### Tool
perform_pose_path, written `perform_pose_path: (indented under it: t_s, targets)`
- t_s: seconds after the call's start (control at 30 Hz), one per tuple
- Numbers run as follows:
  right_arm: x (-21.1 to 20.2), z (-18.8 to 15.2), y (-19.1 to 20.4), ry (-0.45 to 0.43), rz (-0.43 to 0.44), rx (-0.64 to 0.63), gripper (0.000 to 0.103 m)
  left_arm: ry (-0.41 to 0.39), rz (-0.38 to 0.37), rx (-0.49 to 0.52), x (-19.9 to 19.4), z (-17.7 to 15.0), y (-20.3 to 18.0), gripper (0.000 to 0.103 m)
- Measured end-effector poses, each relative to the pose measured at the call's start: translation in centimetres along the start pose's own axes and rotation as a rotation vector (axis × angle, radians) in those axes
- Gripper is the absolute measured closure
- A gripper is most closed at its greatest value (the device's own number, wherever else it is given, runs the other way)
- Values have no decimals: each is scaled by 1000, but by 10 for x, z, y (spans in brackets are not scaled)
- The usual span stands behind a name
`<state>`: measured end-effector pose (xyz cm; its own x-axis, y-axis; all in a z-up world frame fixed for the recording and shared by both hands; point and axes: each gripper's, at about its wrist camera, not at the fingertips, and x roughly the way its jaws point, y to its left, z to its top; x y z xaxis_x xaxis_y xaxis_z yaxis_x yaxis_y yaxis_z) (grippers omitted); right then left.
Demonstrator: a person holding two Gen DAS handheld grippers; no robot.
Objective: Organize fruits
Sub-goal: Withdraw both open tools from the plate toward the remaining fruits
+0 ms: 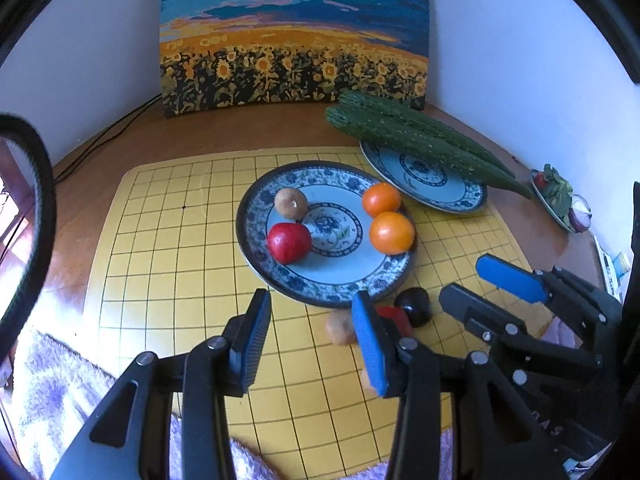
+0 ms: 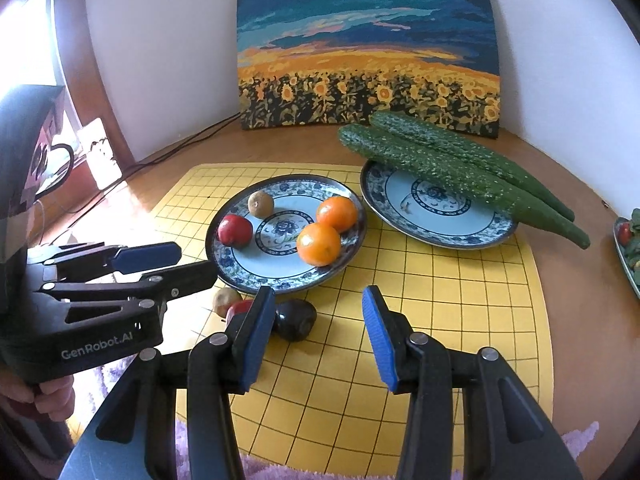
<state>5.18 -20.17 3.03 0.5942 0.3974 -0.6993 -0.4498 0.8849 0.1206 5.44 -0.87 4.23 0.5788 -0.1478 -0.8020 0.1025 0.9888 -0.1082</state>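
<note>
Plainly, the fruit plate (image 2: 240, 276) already carries two oranges (image 2: 319, 244), a red apple (image 2: 235, 231) and a brown kiwi (image 2: 261, 204), while three pieces lie loose on the yellow grid mat (image 2: 440, 320) just in front of its near rim: a second kiwi (image 2: 224, 300), a small red fruit (image 2: 239, 306) largely hidden behind a finger, and a dark, almost black fruit (image 2: 296, 319), perhaps an avocado or plum. Both the left gripper (image 1: 310, 340) and the right gripper (image 2: 318, 336) have their jaws spread wide and hold nothing; the right one hangs just beside the dark fruit, the left one by the loose kiwi.

These loose pieces are probably light, round and apt to roll on the smooth mat. The kiwi's fuzzy skin should grip well against the ribbed blue pads (image 2: 380, 340); the dark fruit looks glossy and may slip, and if ripe it would bruise under a hard squeeze. I would take each across its widest middle, pads on opposite sides, closing gently. The plate looks like glazed ceramic, so fruit should be set down, not dropped.

The second plate (image 2: 432, 236) bears two long cucumbers (image 2: 440, 164).

The only legible writing is "GenRobot.AI" on the body of the left gripper, seen from the right wrist. A sunflower painting (image 2: 368, 48) leans against the wall at the back of the bench (image 2: 280, 144).
</note>
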Motion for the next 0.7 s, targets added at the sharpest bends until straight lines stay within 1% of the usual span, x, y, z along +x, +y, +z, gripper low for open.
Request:
perform_pose_path:
  t_s: [0.37,0.7]
  targets:
    - [-11,-18,-12,2,-14,19,57,2,-14,1,-11,-15,-7,59]
    - [-18,-35,-26,4,-21,50,57,38,-32,16,-7,-30,-22,59]
